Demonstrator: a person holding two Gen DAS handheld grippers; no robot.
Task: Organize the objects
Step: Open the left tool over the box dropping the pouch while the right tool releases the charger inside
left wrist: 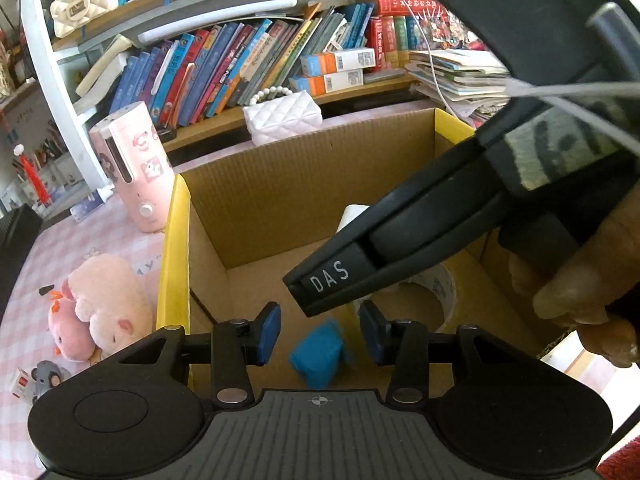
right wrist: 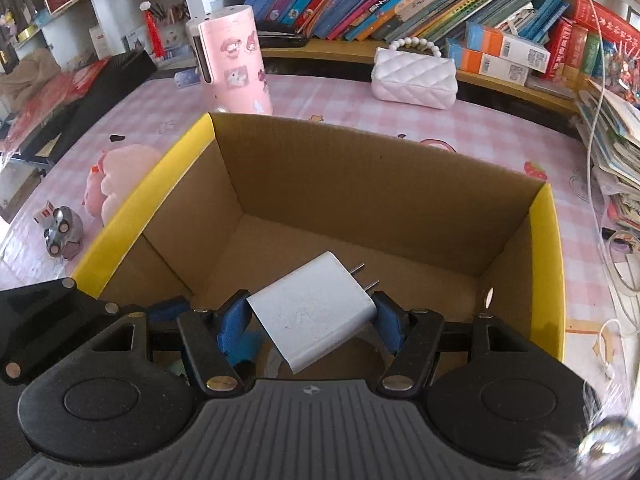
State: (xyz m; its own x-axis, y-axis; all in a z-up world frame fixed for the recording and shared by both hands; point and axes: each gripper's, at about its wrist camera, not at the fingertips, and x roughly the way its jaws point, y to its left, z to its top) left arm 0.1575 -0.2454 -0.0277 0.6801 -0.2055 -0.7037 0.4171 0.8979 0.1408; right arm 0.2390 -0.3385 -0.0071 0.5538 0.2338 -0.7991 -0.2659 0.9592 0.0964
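While the table's left side is taken up by a pink plush toy [right wrist: 116, 176] and a small toy car [right wrist: 60, 232], neither of which has been gathered yet, the step in hand is judged to be the placing of a white charger [right wrist: 316, 312] into the cardboard box [right wrist: 308, 168]. Over the box's left part the left gripper [left wrist: 320, 330] is seen with its jaws spread and nothing between them; a blue block [left wrist: 318, 356] lies on the box floor below, beside a roll of tape [left wrist: 432, 292]. Further right, the charger is pinched between the pads of the right gripper [right wrist: 310, 322], prongs pointing away, above the box interior. A lowering toward the floor and a release are called for next.
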